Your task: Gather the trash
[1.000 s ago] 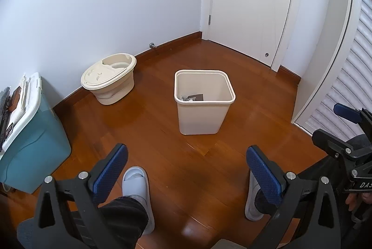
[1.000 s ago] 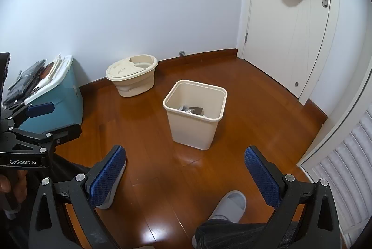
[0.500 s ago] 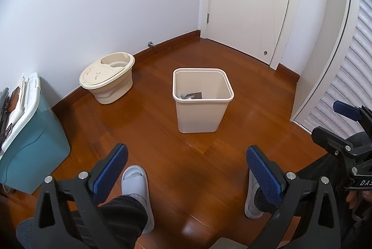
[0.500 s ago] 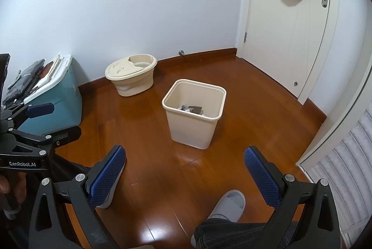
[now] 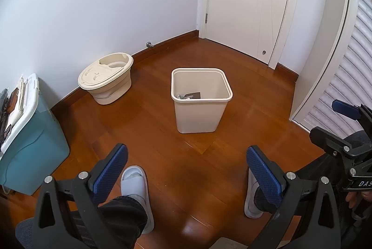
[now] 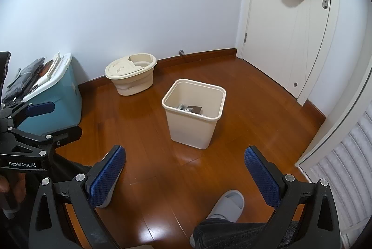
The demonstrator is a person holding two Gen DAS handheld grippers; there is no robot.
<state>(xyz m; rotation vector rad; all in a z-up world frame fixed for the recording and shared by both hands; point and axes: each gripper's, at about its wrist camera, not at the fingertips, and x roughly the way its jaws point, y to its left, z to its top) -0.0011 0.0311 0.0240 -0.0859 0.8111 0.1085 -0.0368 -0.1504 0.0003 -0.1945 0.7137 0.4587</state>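
Observation:
A cream square trash bin (image 5: 201,114) (image 6: 190,128) stands on the wooden floor, a little way ahead of both grippers. Inside it lie crumpled trash and a dark flat piece (image 5: 189,95) (image 6: 189,108). My left gripper (image 5: 187,153) hangs open above the floor with nothing between its blue pads. My right gripper (image 6: 184,155) is open too and holds nothing. Each gripper shows at the edge of the other's view, the right gripper (image 5: 341,126) at the right side and the left gripper (image 6: 34,119) at the left side.
A cream oval bucket (image 5: 105,78) sits by the wall. A teal box (image 5: 28,144) with things piled on it stands at the left. The person's slippered feet (image 5: 136,181) (image 6: 229,202) rest below the grippers. A white door (image 5: 246,5) with hanging bags and a slatted door (image 5: 344,77) close the room.
Both views have drifted slightly, and the bin sits a touch higher and further left in frame. Both grippers stay open and empty.

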